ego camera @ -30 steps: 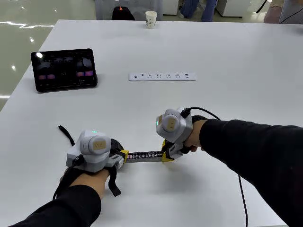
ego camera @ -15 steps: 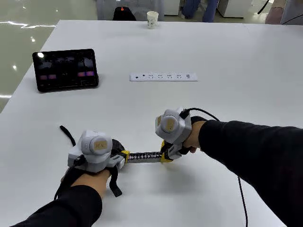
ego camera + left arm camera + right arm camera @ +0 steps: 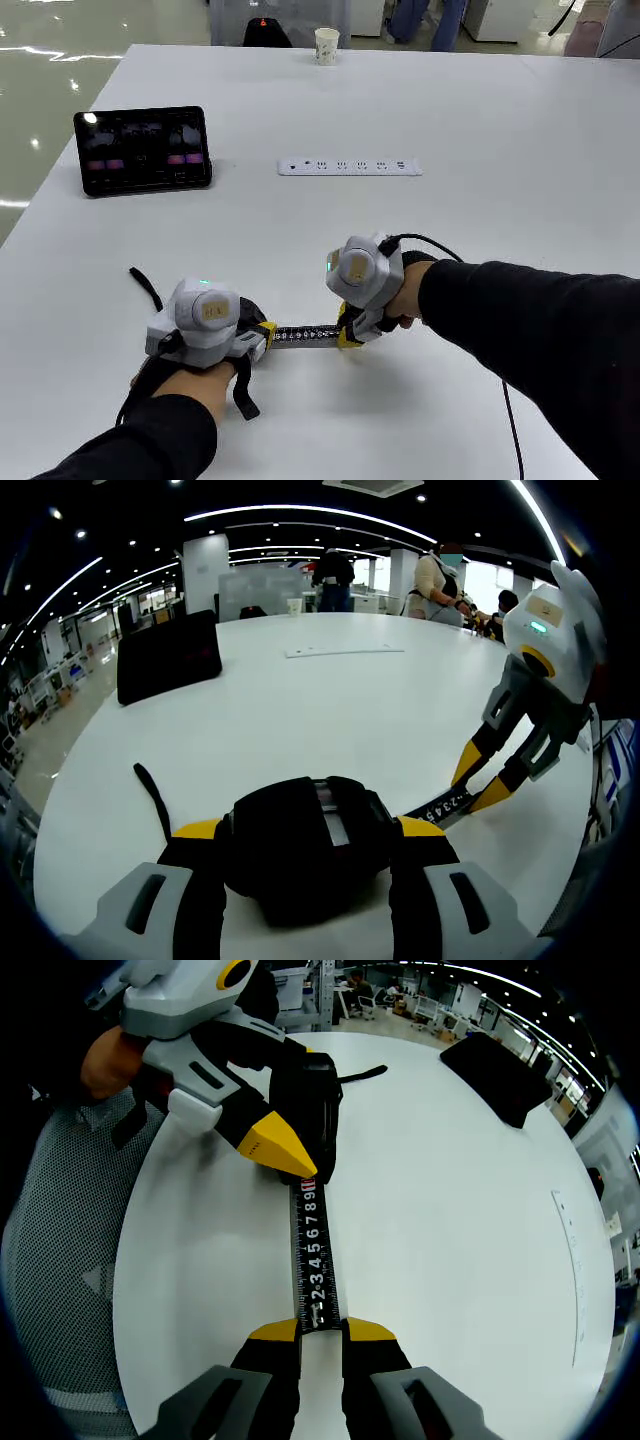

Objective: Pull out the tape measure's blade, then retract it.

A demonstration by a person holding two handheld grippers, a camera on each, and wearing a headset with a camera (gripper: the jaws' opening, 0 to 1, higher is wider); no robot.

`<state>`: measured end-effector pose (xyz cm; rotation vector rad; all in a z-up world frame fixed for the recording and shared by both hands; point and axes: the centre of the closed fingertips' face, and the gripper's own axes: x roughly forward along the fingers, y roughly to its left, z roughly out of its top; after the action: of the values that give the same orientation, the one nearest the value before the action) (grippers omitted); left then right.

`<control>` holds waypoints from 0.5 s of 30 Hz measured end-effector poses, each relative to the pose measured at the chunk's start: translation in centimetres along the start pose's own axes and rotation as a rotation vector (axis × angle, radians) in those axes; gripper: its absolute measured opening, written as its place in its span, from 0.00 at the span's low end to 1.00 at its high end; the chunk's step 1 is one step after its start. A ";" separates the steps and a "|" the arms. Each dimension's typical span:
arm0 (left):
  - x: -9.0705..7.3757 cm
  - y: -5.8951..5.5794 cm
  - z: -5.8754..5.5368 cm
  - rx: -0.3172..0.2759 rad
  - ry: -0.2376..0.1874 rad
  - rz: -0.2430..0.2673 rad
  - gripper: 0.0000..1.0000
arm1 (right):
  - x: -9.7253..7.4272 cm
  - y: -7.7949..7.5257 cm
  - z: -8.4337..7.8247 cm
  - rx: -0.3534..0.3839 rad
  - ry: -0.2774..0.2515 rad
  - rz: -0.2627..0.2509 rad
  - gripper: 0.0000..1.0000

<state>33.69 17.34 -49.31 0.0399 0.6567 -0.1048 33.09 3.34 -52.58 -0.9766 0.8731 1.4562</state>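
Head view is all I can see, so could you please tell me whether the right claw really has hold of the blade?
Observer: Yes. In the right gripper view the right claw is shut on the tip of the blade.
Operator: Thank you. How much blade is out?
Observer: A short length. The printed numbers 1 to 9 show between that claw and the tape measure.
Operator: Is the tape measure held on both sides?
Observer: Yes. In the left gripper view the left claw grips it from both sides, and its strap lies on the table.
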 end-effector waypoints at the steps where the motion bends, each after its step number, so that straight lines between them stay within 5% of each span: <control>1: 0.0 0.0 0.0 0.000 0.000 0.000 0.61 | 0.0 0.0 0.0 0.000 -0.001 0.000 0.12; 15: 0.0 0.1 0.0 -0.003 0.002 -0.001 0.61 | 0.2 0.0 0.5 0.001 -0.006 0.001 0.12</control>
<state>33.68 17.41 -49.26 0.0371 0.6591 -0.1050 33.02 3.88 -52.61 -0.9706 0.8695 1.4594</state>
